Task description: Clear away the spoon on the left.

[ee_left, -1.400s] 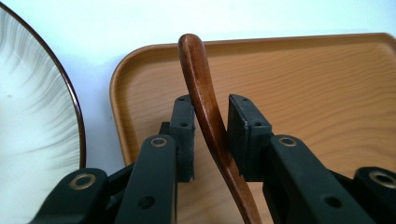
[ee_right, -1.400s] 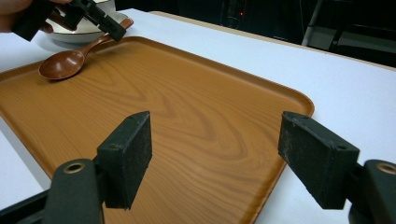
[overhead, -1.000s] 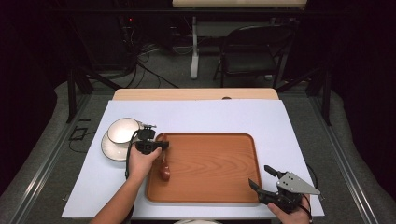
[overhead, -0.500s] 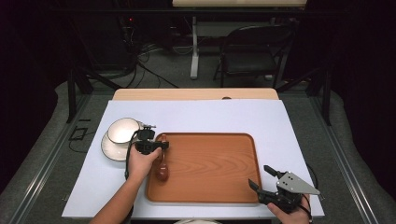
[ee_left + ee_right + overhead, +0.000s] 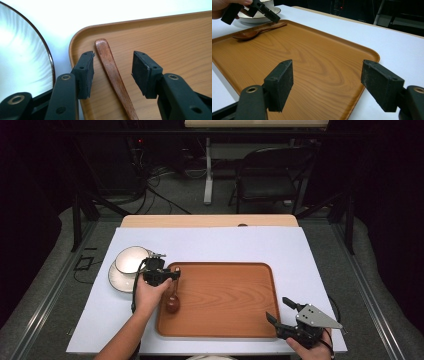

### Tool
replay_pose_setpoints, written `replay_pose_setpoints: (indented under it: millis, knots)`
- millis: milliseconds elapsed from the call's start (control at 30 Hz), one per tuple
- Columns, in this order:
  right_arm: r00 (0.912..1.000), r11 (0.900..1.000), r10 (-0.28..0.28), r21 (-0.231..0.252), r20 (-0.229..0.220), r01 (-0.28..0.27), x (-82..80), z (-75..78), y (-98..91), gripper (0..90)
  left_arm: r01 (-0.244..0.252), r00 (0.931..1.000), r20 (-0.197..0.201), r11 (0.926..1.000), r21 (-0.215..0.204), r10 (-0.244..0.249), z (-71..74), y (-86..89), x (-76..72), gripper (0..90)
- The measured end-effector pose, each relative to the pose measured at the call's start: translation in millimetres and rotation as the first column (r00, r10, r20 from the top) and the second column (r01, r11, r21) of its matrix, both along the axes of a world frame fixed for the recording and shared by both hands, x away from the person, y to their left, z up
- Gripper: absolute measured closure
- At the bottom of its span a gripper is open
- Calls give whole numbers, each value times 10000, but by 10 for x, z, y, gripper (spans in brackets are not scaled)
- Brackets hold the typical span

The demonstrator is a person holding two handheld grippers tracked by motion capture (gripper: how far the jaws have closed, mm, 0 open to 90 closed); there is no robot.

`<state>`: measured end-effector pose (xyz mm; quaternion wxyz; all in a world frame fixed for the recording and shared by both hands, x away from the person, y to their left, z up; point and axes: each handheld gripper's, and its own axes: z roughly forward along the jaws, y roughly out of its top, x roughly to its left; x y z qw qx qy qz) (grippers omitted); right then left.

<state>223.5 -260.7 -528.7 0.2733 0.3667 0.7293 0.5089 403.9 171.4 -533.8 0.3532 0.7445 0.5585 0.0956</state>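
The white-covered table takes up the middle of the high view, and on it, centre to lower centre, lies the wooden tray, long side toward the person. It seems set there as the working surface, within reach of both hands.

Left of the tray, at the middle left of the frame, a white bowl sits on a saucer, just beside the tray's left rim. In the left gripper view the dark-rimmed saucer edge fills the left side, very near the tray corner, so it leaves little room on that side.

The wooden spoon lies inside the tray along its left edge, bowl end toward the bottom of the frame, handle toward the top. In the left gripper view its handle runs up the centre, resting flat on the wood.

The left gripper hovers over that handle with its jaws apart, one on each side and neither touching; likely it is placed to close on the handle or has just let go, which cannot be told.

The right gripper sits at the lower right, off the tray's near right corner, jaws wide apart and empty, apparently waiting. Its own view looks across the tray to the spoon at upper left.
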Motion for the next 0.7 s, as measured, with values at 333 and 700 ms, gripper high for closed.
replay_pose_setpoints:
  millis: [333, 700]
  knots:
    - [10000, 10000, -51, -42, -22, 51, 5, -5, -11, 256, 170, 9987, 491, 9985, -517, -145, 227, 165, -122, 493]
    - [10000, 9999, -65, -80, -66, 65, 7, -8, -7, 257, 69, 9854, 1704, 9997, -225, -30, 548, 516, -427, 448]
